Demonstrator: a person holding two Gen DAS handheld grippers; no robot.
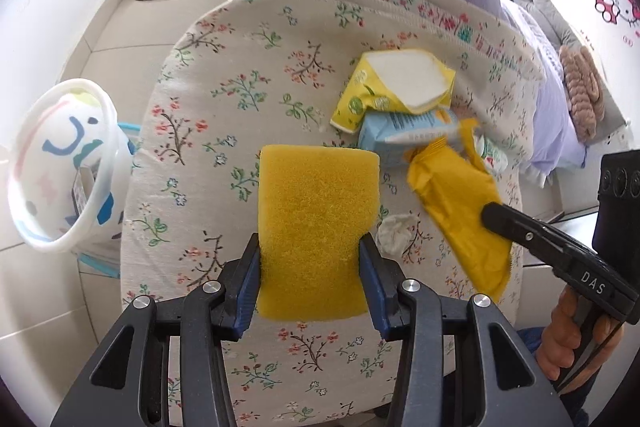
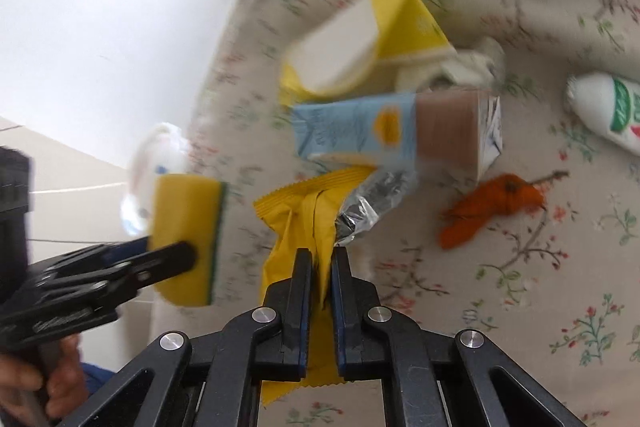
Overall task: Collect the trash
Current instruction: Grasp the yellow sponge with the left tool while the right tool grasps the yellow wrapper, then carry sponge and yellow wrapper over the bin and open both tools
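Your left hand-held gripper (image 1: 310, 263) pinches the sponge (image 1: 316, 227); the right hand-held gripper (image 2: 321, 259) pinches the yellow wrapper (image 2: 304, 223) thinly, so it may slip before reaching the bin (image 1: 60, 163) at nine o'clock.

The left gripper (image 1: 308, 259) reaches toward twelve o'clock, jaws clamped on a yellow sponge (image 1: 316, 227). The right gripper (image 2: 321, 261), entering the left view from four o'clock, pinches a yellow wrapper (image 2: 298, 223), jaws nearly together.
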